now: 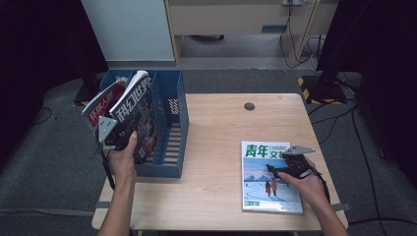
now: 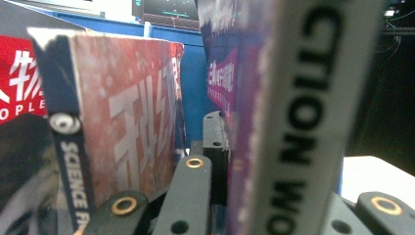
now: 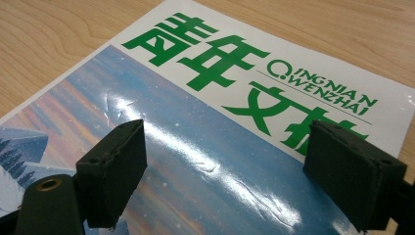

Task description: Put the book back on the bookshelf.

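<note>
Clamped on the spine edge of a dark purple science-fiction magazine (image 1: 139, 115) with a grey-white spine, the left gripper (image 1: 119, 139) is held at the front of a blue slotted plastic magazine rack (image 1: 169, 123), with the magazine tilted over the rack's left compartment and a red-covered magazine (image 1: 98, 109) seen leaning just beyond it. Spread wide apart with nothing between them, the jaws of the right gripper (image 3: 222, 169) are poised just above a glossy magazine with green Chinese lettering and a blue winter scene (image 3: 205, 147). That magazine is laid flat beneath them on the pale wooden table (image 1: 216, 128), well apart from the rack.
</note>
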The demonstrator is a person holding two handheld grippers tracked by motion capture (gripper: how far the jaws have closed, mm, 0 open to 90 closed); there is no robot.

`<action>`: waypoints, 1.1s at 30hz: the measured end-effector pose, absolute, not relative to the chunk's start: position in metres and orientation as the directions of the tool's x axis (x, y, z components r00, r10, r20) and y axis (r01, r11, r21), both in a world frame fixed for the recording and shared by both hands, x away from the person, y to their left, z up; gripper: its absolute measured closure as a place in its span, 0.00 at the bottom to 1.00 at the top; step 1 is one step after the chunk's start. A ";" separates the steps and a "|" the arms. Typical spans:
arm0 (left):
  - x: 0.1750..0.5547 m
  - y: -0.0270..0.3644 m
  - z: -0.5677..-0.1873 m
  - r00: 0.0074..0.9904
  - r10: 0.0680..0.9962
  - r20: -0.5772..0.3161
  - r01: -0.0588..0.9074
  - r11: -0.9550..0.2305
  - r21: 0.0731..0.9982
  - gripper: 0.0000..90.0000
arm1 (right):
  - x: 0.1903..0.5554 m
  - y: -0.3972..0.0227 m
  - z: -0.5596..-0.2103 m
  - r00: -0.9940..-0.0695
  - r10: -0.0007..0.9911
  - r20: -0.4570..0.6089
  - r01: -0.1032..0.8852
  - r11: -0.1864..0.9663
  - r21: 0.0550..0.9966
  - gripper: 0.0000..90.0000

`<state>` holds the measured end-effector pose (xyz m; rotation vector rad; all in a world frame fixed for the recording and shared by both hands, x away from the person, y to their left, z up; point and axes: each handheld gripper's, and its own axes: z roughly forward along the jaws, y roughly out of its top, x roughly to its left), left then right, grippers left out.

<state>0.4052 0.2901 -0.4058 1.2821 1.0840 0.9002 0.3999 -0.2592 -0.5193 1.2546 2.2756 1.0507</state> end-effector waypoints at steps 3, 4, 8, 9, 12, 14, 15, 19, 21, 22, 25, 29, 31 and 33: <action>0.404 0.290 -0.408 0.271 0.956 -0.111 0.062 0.098 0.993 0.91 | 0.400 -0.259 -0.520 -0.556 0.830 0.052 0.578 0.340 0.742 0.18; 0.404 0.291 -0.410 0.270 0.956 -0.116 0.059 0.103 0.993 0.92 | 0.400 -0.259 -0.519 -0.555 0.830 0.054 0.579 0.339 0.742 0.18; 0.402 0.294 -0.413 0.268 0.955 -0.131 0.055 0.121 0.991 0.91 | 0.400 -0.259 -0.520 -0.557 0.829 0.050 0.578 0.343 0.740 0.18; 0.402 0.294 -0.413 0.268 0.954 -0.131 0.054 0.121 0.991 0.91 | 0.400 -0.259 -0.520 -0.556 0.829 0.049 0.577 0.344 0.740 0.18; 0.402 0.293 -0.416 0.267 0.957 -0.117 0.060 0.104 0.993 0.91 | 0.400 -0.259 -0.520 -0.556 0.830 0.050 0.579 0.343 0.740 0.18; 0.402 0.293 -0.419 0.260 0.960 -0.106 0.062 0.092 0.994 0.91 | 0.400 -0.259 -0.520 -0.555 0.830 0.052 0.580 0.341 0.740 0.18; 0.402 0.293 -0.421 0.259 0.960 -0.111 0.069 0.096 0.993 0.91 | 0.400 -0.259 -0.520 -0.556 0.830 0.049 0.578 0.343 0.740 0.18; 0.402 0.294 -0.429 0.257 0.959 -0.119 0.079 0.102 0.992 0.91 | 0.400 -0.259 -0.520 -0.556 0.829 0.050 0.579 0.344 0.740 0.18; 0.402 0.293 -0.432 0.256 0.960 -0.116 0.080 0.098 0.992 0.91 | 0.400 -0.259 -0.520 -0.557 0.829 0.048 0.577 0.345 0.740 0.18; 0.402 0.292 -0.434 0.258 0.959 -0.114 0.082 0.096 0.992 0.91 | 0.400 -0.259 -0.520 -0.557 0.829 0.047 0.577 0.346 0.740 0.18; 0.402 0.291 -0.437 0.259 0.959 -0.118 0.085 0.099 0.991 0.91 | 0.400 -0.259 -0.520 -0.559 0.828 0.045 0.576 0.348 0.740 0.18; 0.402 0.292 -0.437 0.257 0.959 -0.123 0.088 0.103 0.991 0.91 | 0.400 -0.259 -0.520 -0.559 0.828 0.043 0.574 0.350 0.740 0.18; 0.400 0.292 -0.438 0.254 0.959 -0.124 0.088 0.105 0.991 0.91 | 0.399 -0.259 -0.520 -0.559 0.828 0.044 0.575 0.350 0.739 0.18; 0.399 0.294 -0.438 0.249 0.960 -0.129 0.097 0.108 0.989 0.90 | 0.399 -0.259 -0.520 -0.559 0.828 0.044 0.575 0.350 0.739 0.18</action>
